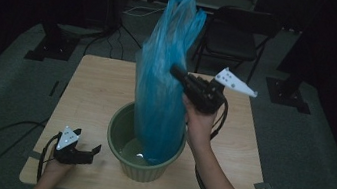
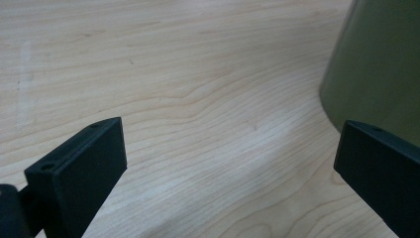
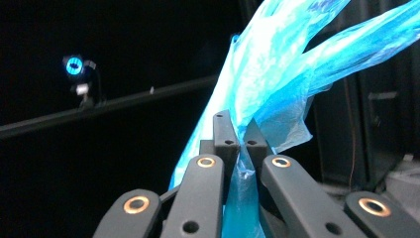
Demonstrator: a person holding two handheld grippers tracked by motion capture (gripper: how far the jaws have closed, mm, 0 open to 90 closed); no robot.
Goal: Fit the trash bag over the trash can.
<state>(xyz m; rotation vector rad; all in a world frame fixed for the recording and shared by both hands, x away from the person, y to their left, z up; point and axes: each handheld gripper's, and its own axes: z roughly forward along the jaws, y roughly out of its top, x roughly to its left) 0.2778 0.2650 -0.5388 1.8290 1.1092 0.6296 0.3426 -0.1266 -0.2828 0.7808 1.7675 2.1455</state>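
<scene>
Bag (image 1: 162, 88), blue plastic: stands tall out of the green pot (image 1: 119, 155) at the table's (image 1: 96, 89) near middle. Left gripper (image 1: 82, 151), near left: jaws spread, empty. Right gripper (image 1: 177, 73), farther: pinching the bag's side. Step, judged: lifting the bag out; next, raise until clear. Right gripper view shows film between jaws.

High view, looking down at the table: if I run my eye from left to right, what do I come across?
Left gripper, open, near the table's left front corner → green pot → blue plastic bag rising out of the pot → right gripper shut on the bag → folding chair behind the table.
</scene>
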